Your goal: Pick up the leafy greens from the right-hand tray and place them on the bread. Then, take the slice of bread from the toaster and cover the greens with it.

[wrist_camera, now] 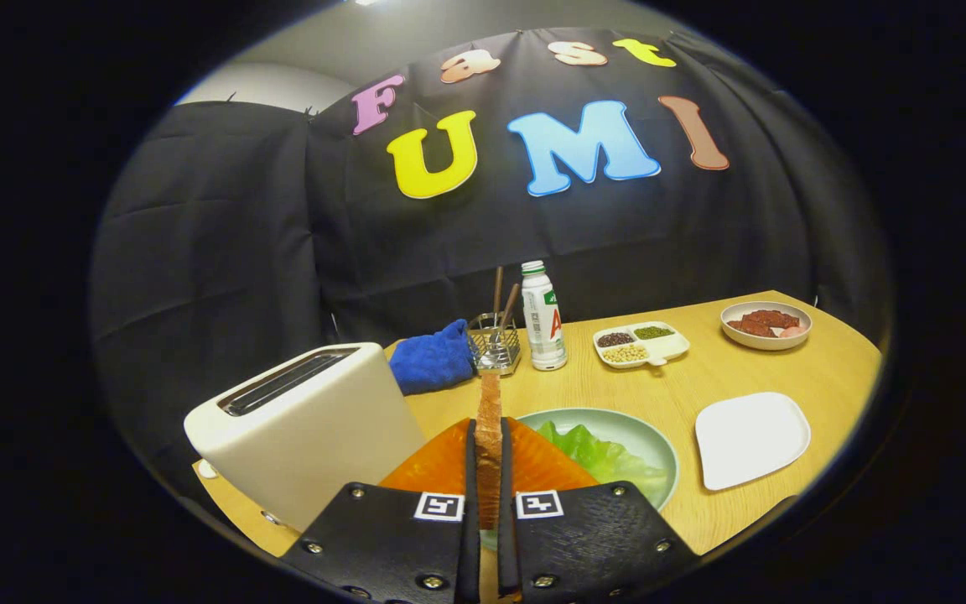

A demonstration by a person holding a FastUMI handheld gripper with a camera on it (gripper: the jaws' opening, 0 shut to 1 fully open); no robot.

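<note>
Gripper (489,503): jaws closed on bread slice (489,436), held upright. Greens (596,453) lie on green plate (659,445), near toaster (307,419). Remaining, by judgement: lay slice over greens.

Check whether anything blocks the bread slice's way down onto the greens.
Nothing visible does. The claw is shut on the bread slice, held upright on edge just above the green plate where the leafy greens lie. The toaster stands aside.

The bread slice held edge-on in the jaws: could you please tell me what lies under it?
Under the bread slice, clamped by the gripper, are an orange sheet and leafy greens on a pale green plate. The jaws cover whatever bread lies beneath.
</note>
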